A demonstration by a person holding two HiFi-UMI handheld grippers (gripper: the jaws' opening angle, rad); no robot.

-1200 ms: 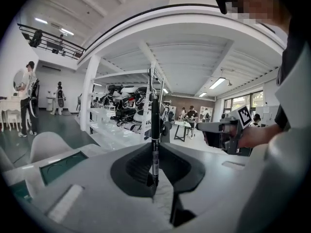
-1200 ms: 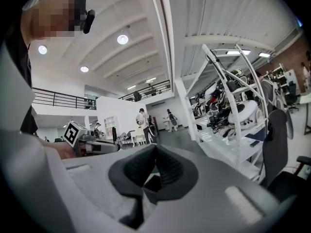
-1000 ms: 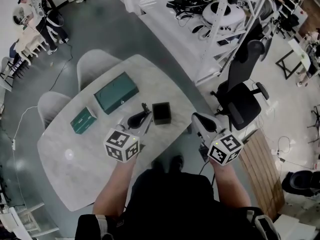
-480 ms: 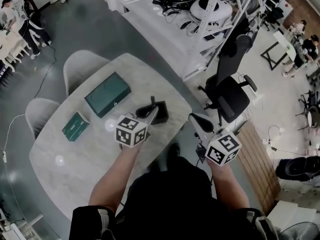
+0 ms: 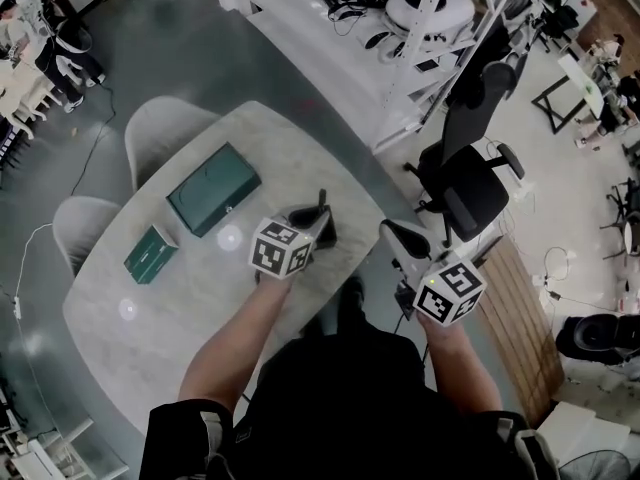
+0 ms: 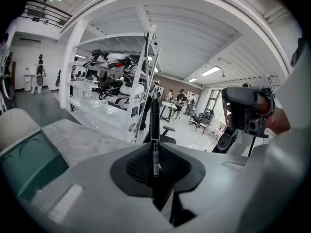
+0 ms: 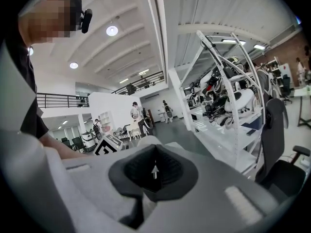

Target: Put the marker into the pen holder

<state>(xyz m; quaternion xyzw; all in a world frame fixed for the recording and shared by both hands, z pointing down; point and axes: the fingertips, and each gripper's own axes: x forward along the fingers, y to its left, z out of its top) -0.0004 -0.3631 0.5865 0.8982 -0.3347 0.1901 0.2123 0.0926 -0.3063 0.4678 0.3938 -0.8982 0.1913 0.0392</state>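
In the left gripper view a black marker (image 6: 154,130) with a white label stands upright between the jaws of my left gripper (image 6: 155,165), which is shut on it. From the head view the left gripper (image 5: 304,222) hovers at the near right part of the marble table (image 5: 200,298), with the marker (image 5: 321,204) sticking up. The black square pen holder (image 5: 329,234) lies right behind that gripper and is mostly hidden by it. My right gripper (image 5: 393,232) hangs off the table's right edge, jaws together and empty (image 7: 154,169).
A large green box (image 5: 213,189) and a small green box (image 5: 150,252) lie on the table's left half. Two grey chairs (image 5: 160,133) stand at its far side. A black office chair (image 5: 468,183) and white shelving (image 5: 420,28) stand to the right.
My left gripper has carried the marker right and away from me, from beside the pen holder to over it. The right gripper has stayed about where it was.
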